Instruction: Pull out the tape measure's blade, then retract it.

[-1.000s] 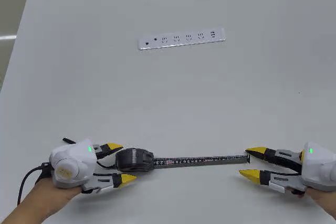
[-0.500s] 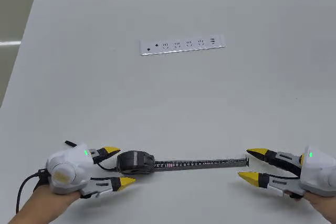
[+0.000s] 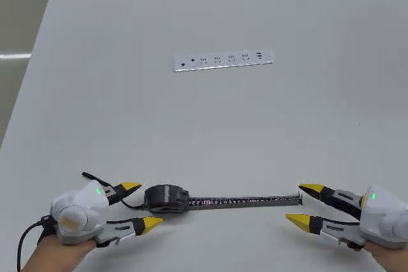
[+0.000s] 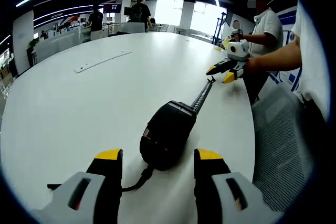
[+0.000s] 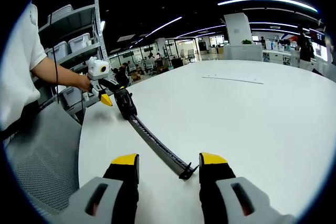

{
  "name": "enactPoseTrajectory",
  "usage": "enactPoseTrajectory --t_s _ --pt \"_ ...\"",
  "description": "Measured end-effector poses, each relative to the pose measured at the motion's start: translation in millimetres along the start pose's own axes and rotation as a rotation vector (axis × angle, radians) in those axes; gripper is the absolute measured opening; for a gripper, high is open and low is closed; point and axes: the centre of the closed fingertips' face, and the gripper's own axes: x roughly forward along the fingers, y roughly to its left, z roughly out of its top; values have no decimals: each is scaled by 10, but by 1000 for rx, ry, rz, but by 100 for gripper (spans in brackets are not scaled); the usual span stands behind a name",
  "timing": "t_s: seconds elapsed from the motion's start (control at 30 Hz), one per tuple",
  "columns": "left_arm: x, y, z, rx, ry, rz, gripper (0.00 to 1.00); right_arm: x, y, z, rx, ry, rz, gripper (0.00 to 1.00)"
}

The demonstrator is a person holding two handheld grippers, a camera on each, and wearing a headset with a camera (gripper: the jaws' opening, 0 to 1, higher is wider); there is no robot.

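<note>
Both my sets of jaws are released, nothing gripped. Left gripper (image 3: pixel 143 204) sits spread just behind the tape measure case (image 3: pixel 166 198); in the left gripper view the case lies on the desk (image 3: pixel 191 125) ahead of the jaw tips, not touching as far as I can tell. The blade (image 3: pixel 245 201) is out, flat on the desk, running to the right gripper (image 3: pixel 301 203). Its hook (image 5: pixel 186 171) lies between those spread jaws, unpinched. Power strip (image 3: pixel 223 60) is well apart and not in play.

Judgement: pull-out looks done, retract not yet.

Risks:
- Nobody holds the case, so if the lock slips the blade snaps back and the light case may skid or flip.
- The case is rounded, so an off-centre left pinch could squirt it sideways.
- The black strap (image 4: pixel 137 181) trails towards my left jaws and could get caught in the pinch.
- The hook is thin, and a right re-grab could miss or kink the blade.
</note>
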Motion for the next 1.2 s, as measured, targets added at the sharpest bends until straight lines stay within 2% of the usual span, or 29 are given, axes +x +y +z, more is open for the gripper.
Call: enactPoseTrajectory --t_s 0.27,0.37,0.43,0.53,0.6,0.8,1.2 --pt "-78 7 0 -18 -17 33 54 -1 22 35 15 -13 -48 49" --pt "-109 22 -8 -32 -23 61 54 -16 29 42 18 -22 -79 50" --pt "-125 11 -12 -36 -28 69 55 -20 47 28 19 -22 -82 50" --pt "-176 51 -41 -52 -38 111 56 -45 80 12 22 -24 -95 51" --pt "-200 54 -35 -77 -57 116 56 -60 87 10 26 -27 -102 52" --pt "-260 47 -56 -85 -66 142 57 -93 110 29 43 -46 -126 53" --pt "-317 -67 -74 -119 -90 169 60 -131 217 59 53 -66 -151 55"
